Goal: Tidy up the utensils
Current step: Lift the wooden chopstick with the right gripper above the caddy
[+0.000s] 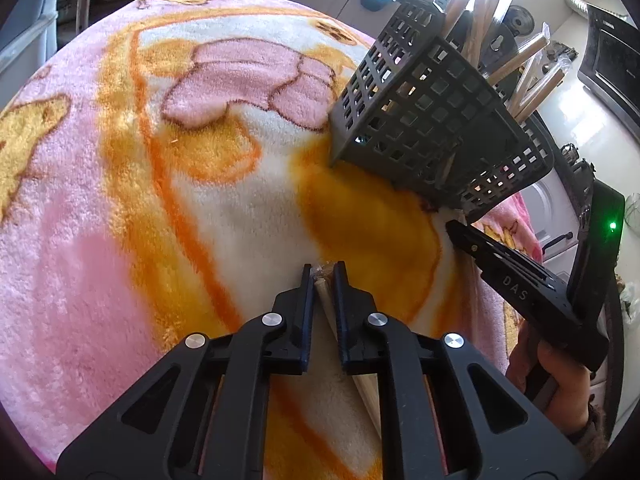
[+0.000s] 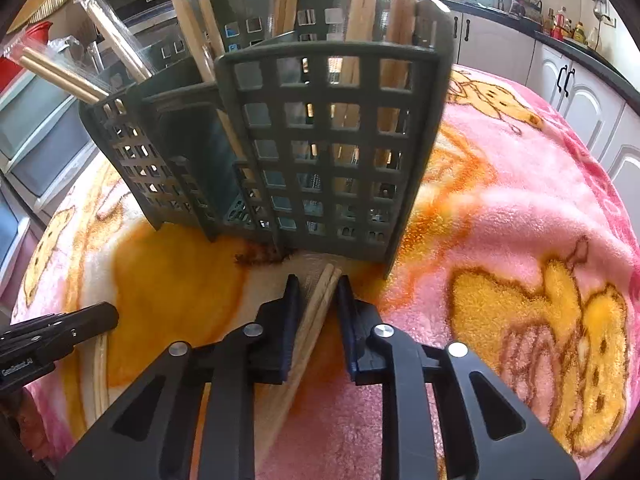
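Your left gripper (image 1: 324,270) and right gripper (image 2: 318,286) each pinch wrapped wooden chopsticks (image 2: 320,300) just beside the grey lattice plastic caddy (image 2: 320,152); the fleece blanket (image 1: 120,200) lies open leftward.

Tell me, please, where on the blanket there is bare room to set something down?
The blanket lies bare left of the grey utensil basket, and again on its pink stretch to the basket's right in the right wrist view. It is crowded in front of the basket, where both hand-held grippers meet over chopsticks.

A fleecy pink, orange and white cartoon blanket (image 1: 168,184) covers the tabletop. On it stands a dark grey lattice utensil caddy (image 2: 320,152); just in front of the caddy lie wrapped wooden chopsticks (image 2: 316,312).
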### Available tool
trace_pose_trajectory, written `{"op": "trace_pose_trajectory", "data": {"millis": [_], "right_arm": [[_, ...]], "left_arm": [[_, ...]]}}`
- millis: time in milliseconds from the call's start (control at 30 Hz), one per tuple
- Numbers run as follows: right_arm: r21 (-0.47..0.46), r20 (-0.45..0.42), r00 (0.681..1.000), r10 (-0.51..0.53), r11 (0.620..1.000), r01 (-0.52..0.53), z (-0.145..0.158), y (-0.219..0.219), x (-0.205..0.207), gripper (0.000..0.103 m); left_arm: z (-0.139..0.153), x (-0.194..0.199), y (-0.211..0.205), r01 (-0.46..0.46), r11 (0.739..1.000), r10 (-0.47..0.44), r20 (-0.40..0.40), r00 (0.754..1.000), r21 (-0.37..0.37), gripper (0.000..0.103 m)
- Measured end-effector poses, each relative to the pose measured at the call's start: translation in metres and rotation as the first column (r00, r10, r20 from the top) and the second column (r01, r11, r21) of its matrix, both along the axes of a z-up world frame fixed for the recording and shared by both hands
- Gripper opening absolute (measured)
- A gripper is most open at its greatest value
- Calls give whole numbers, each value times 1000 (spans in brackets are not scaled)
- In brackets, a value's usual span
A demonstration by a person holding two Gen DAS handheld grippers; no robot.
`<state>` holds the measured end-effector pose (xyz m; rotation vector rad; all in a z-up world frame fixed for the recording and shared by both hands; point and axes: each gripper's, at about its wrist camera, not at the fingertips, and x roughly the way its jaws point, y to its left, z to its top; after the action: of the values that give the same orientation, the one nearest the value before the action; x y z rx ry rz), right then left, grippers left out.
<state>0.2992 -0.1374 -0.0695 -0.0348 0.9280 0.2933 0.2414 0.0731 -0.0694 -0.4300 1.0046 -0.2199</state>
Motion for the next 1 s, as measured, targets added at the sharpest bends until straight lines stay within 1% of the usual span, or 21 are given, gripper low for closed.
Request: {"op": "trace_pose_trajectory", "data": {"millis": [33,100,233,300,500,667,767,867,1000], "right_arm": [[7,-1,1000,0,1000,0,1,-1,1,13],[26,-3,1000,4,1000,-4,4,-4,0,10],[55,6,1000,17,998,-18,10,-9,-5,6],[67,14,1000,25,997,-26,17,-14,-11,6],[83,71,994,78,993,-84,45,-17,-24,6],[120,165,978,128,982,-149,85,-25,-41,6],[132,217,967,136,977,-167,107,-34,-47,6],[150,257,957,138,972,-181,125,-40,-52,6],[150,301,943,139,970,-191,140,-50,-57,6]], "left_arm": [[1,1,0,4,1000,-4,0,1000,4,6],[4,1,-1,10,1000,-10,9,1000,6,6],[14,1,-4,25,1000,-26,37,999,14,5],[23,0,-6,34,999,-36,59,998,28,5],[55,-4,-9,58,998,-61,137,989,29,4],[89,-10,-19,83,996,-91,221,971,44,3],[106,-13,-25,102,994,-111,261,959,48,3],[123,-16,-31,117,992,-127,298,946,51,3],[141,-16,-36,130,990,-140,331,933,54,3]]}}
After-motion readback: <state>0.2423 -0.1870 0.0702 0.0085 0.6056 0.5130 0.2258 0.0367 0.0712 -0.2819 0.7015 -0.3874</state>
